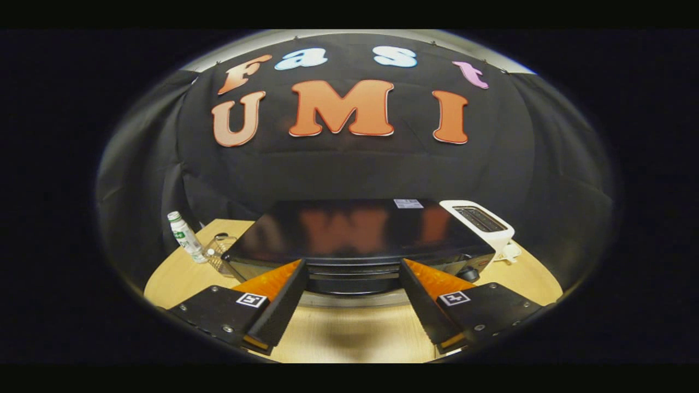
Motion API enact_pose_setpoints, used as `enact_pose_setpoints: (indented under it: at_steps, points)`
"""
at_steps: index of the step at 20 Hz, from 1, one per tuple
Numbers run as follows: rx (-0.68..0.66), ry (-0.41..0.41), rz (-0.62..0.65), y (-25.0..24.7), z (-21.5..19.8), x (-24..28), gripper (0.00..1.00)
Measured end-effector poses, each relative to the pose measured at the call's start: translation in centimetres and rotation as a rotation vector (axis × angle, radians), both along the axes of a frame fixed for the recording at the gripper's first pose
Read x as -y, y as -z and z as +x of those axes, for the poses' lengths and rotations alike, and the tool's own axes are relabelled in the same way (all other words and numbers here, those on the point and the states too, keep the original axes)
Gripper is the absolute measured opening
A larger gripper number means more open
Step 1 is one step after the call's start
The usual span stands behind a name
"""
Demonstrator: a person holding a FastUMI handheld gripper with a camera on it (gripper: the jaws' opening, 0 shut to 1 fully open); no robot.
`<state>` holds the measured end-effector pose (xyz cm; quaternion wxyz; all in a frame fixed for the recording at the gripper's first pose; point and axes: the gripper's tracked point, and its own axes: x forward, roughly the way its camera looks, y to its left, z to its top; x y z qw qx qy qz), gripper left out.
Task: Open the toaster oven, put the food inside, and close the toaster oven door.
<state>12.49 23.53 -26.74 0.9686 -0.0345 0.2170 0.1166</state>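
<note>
Two fingers of the claw (352, 278) spreading wide, gripping nothing, hovering over the near edge of the worktop (180, 273) and reaching toward the upper front of the toaster oven (357, 232). Sitting mid-worktop, that oven, its glossy black top facing up and its door front just beyond the fingertips, seemingly still shut; handle hard to make out, partly hiding between the fingers. No food showing anywhere ahead, so guessing at its place is not possible.

Risking a miss here: coming in too high and sliding the fingers across the slick top rather than catching the door's edge. Risking also a shove, pushing the whole oven back toward the far edge instead of swinging the door down. Pulling off-centre, probably twisting the oven toward the white toaster (480, 221) standing just beside its right rear corner.

Standing near the left edge, a small white bottle (185, 236) with a green label, cap on, contents hidden. Lying beside it, toward the oven's left corner, a clear glass container (221, 252), contents too small to tell. Sweeping the claw leftward could be tipping either one.
</note>
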Motion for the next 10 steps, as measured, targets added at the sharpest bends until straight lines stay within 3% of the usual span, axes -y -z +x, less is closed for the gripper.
enact_pose_setpoints:
  at_steps: [10]
  points:
    - [-0.081,-0.010,-0.009,4.0,-8.7,2.7,0.98]
